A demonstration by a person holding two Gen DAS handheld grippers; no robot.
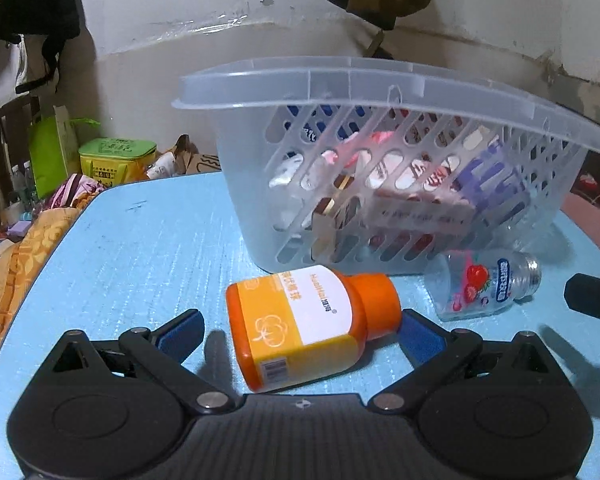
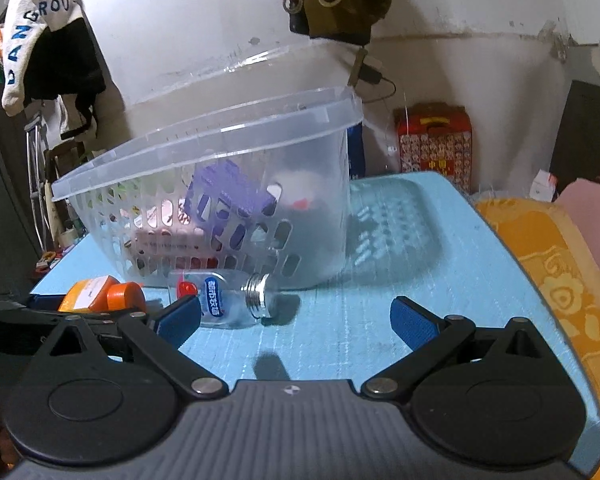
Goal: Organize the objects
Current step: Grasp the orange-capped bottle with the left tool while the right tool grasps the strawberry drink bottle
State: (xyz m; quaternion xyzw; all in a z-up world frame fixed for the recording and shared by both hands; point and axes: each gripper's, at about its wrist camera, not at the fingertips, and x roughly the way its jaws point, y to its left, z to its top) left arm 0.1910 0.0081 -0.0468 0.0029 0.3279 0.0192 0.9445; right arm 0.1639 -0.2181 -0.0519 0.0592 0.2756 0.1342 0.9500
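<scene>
An orange bottle (image 1: 304, 324) with a white and yellow label lies on its side on the blue table (image 1: 132, 248), between the open fingers of my left gripper (image 1: 300, 334). A clear capless bottle (image 1: 482, 286) with a strawberry label lies to its right, against the translucent slotted basket (image 1: 380, 152). The basket holds several packets and a purple item. In the right wrist view my right gripper (image 2: 296, 320) is open and empty; the clear bottle (image 2: 228, 296) lies by its left finger, the orange bottle (image 2: 104, 298) further left, the basket (image 2: 220, 200) behind.
A yellow patterned blanket (image 2: 552, 280) lies along the table's right edge and a similar one (image 1: 24, 264) along the left edge. A green box (image 1: 116, 160) and clutter sit beyond the far left. A red box (image 2: 434, 140) stands behind the table. Clothes hang on the wall.
</scene>
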